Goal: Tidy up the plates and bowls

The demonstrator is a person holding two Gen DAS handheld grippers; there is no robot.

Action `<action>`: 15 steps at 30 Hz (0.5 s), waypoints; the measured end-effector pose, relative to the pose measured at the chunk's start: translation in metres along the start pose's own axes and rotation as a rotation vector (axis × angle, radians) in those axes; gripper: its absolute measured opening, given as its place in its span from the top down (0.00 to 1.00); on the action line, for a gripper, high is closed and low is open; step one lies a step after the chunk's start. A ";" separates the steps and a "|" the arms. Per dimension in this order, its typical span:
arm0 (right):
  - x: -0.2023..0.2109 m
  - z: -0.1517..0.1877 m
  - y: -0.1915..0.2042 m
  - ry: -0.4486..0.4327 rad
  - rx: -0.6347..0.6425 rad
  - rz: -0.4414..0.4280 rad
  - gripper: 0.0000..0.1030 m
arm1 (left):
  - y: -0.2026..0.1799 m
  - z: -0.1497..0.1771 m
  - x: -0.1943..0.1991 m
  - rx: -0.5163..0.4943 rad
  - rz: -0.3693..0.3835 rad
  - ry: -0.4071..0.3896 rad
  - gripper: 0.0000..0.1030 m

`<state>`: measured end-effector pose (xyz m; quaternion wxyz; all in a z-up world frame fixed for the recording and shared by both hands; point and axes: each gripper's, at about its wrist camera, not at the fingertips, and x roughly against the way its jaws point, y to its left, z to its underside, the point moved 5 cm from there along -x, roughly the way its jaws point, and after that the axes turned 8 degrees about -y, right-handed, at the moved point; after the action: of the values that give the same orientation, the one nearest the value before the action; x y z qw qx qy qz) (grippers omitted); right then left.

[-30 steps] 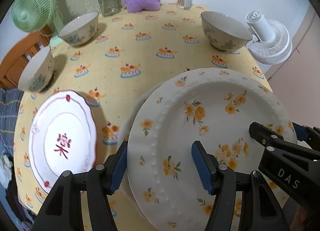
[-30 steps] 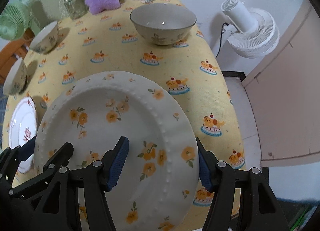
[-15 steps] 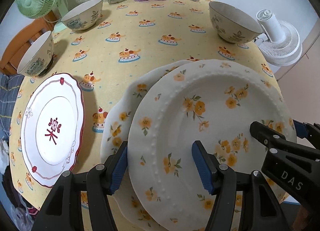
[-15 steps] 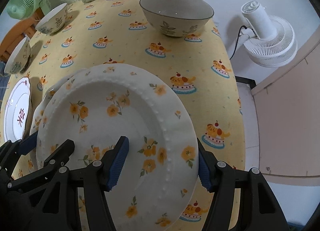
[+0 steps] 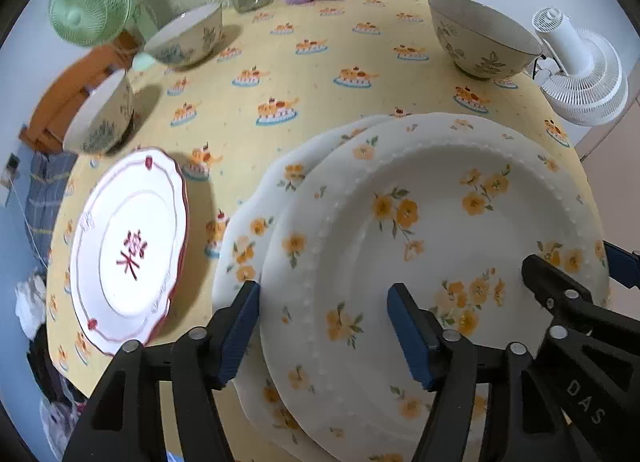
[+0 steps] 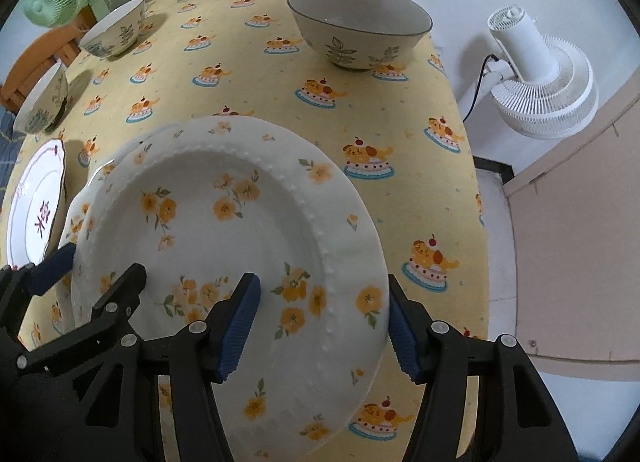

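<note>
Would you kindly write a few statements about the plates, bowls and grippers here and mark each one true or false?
1. The floral plate lies on top of a second floral plate. True.
2. Three bowls stand on the tablecloth. True: two at the left edge, one large bowl at the far right.
3. The red-rimmed plate is stacked under the floral plates. False: it lies apart, to their left.
4. The left gripper straddles the top plate's left rim. True; its jaws have just been opening.
5. The right gripper holds a bowl. False: its fingers straddle the top plate's right rim.
6. The white fan stands on the table. False: it stands beyond the table's right edge.
</note>
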<state>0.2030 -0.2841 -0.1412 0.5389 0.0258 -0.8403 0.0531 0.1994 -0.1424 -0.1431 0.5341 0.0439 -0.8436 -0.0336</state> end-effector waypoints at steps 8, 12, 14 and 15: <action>0.008 -0.001 -0.004 0.004 0.027 0.042 0.62 | 0.001 0.006 0.015 0.015 0.027 -0.002 0.25; 0.005 -0.002 -0.001 0.019 0.014 0.029 0.62 | 0.005 0.006 0.017 0.025 0.037 0.003 0.25; 0.003 -0.002 0.004 0.025 0.018 0.019 0.62 | 0.008 0.007 0.017 0.029 0.038 0.006 0.25; 0.003 -0.001 0.006 0.027 0.019 0.015 0.62 | 0.010 0.007 0.018 0.031 0.035 0.005 0.24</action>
<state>0.2021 -0.2778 -0.1387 0.5497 0.0240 -0.8325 0.0654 0.1849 -0.1347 -0.1295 0.5358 0.0373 -0.8434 -0.0111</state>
